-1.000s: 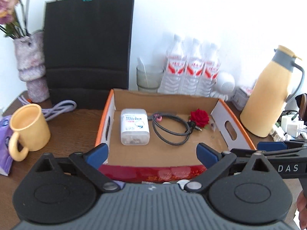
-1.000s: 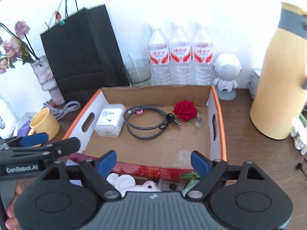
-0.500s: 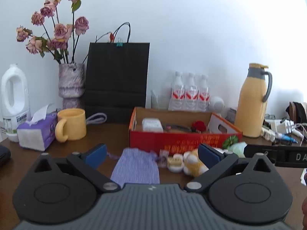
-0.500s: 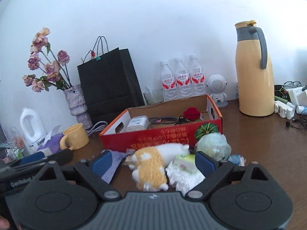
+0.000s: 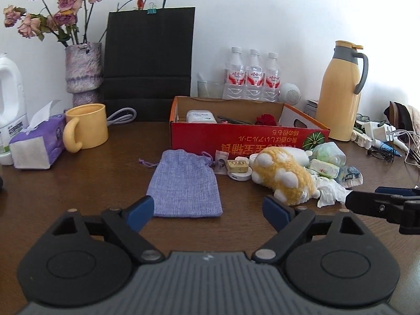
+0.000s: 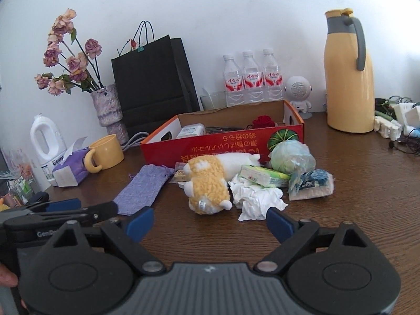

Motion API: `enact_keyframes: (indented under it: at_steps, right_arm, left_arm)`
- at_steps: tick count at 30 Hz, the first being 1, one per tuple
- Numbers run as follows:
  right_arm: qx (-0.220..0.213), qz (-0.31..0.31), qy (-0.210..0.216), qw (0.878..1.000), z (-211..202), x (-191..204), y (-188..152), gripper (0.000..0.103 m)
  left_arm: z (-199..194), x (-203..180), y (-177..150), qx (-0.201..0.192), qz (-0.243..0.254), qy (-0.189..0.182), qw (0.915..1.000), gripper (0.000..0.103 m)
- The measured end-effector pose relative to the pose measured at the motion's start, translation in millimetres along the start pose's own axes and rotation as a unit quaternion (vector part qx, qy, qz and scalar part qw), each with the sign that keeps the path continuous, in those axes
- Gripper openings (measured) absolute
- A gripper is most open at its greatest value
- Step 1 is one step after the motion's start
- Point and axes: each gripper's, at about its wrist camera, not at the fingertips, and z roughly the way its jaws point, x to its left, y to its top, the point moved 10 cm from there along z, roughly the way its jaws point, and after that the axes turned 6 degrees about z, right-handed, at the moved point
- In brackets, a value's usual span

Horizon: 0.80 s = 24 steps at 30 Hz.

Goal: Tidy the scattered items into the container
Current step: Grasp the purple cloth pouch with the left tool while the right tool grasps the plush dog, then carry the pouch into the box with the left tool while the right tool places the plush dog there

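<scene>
Cardboard box (image 5: 236,137): red-fronted, on worktop (image 5: 78,183), rose (image 5: 266,119) inside
Left hand-held gripper (image 5: 207,208): released, jaws just narrowing (nothing between), near purple pouch (image 5: 185,183)
Right hand-held gripper (image 6: 208,223): released, before plush toy (image 6: 207,183)

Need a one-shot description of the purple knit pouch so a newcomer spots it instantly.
Find the red cardboard box mid-table. In front of its left end the purple knit pouch lies flat on the wood. It is the only soft lilac drawstring bag, left of the yellow-and-white plush toy.

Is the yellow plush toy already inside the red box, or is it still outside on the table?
Outside. The yellow plush toy lies on its side on the table, in front of the red box, among other loose items.
</scene>
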Motion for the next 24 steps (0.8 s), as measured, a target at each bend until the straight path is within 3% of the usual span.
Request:
enact_keyframes:
  at_steps: [3,4,9,11,12,14,15,16,17,20,24]
  right_arm:
    - [0.014,-0.014,0.016,1.000,27.1,8.6,13.1,0.084]
    - [0.018,-0.020,0.016,0.999,38.0,10.7,17.1,0.084]
    - [0.058,-0.045,0.009,0.997,87.6,16.8,25.1,0.063]
    - [0.068,-0.060,-0.008,0.996,102.4,17.2,24.6,0.062]
    - [0.076,-0.067,-0.017,0.995,109.4,17.0,22.8,0.061]
    - [0.098,-0.071,-0.025,0.992,122.0,15.2,16.4,0.057]
    - [0.104,-0.066,-0.025,0.992,126.8,13.5,13.2,0.054]
    - [0.107,-0.064,-0.025,0.992,129.9,12.2,10.2,0.053]
    - [0.103,-0.063,-0.025,0.992,130.8,11.1,8.7,0.051]
    - [0.088,-0.070,-0.029,0.993,125.5,13.8,10.2,0.047]
    - [0.056,-0.080,-0.021,0.995,100.0,25.1,24.0,0.046]
  left_arm:
    - [38.0,0.1,4.7,0.029,0.029,0.007,0.9991,0.068]
    - [48.6,-1.2,4.9,0.041,0.041,0.004,0.9983,0.069]
    - [74.5,-3.5,-0.2,0.068,0.092,0.010,0.9934,0.069]
    - [80.8,0.4,-6.0,0.086,0.073,-0.005,0.9936,0.063]
    - [84.2,2.4,-9.2,0.095,0.061,-0.013,0.9935,0.052]
    - [86.6,6.3,-10.3,0.092,0.045,-0.021,0.9946,0.048]
    - [86.9,7.8,-9.8,0.090,0.044,-0.019,0.9948,0.039]
    - [86.9,9.1,-8.7,0.088,0.039,-0.018,0.9951,0.019]
    - [87.0,11.5,-8.3,0.087,0.035,-0.013,0.9955,0.011]
    - [82.8,17.7,-5.8,0.081,0.024,-0.003,0.9964,0.005]
    - [55.6,24.4,11.0,0.040,0.011,0.017,0.9990,0.005]
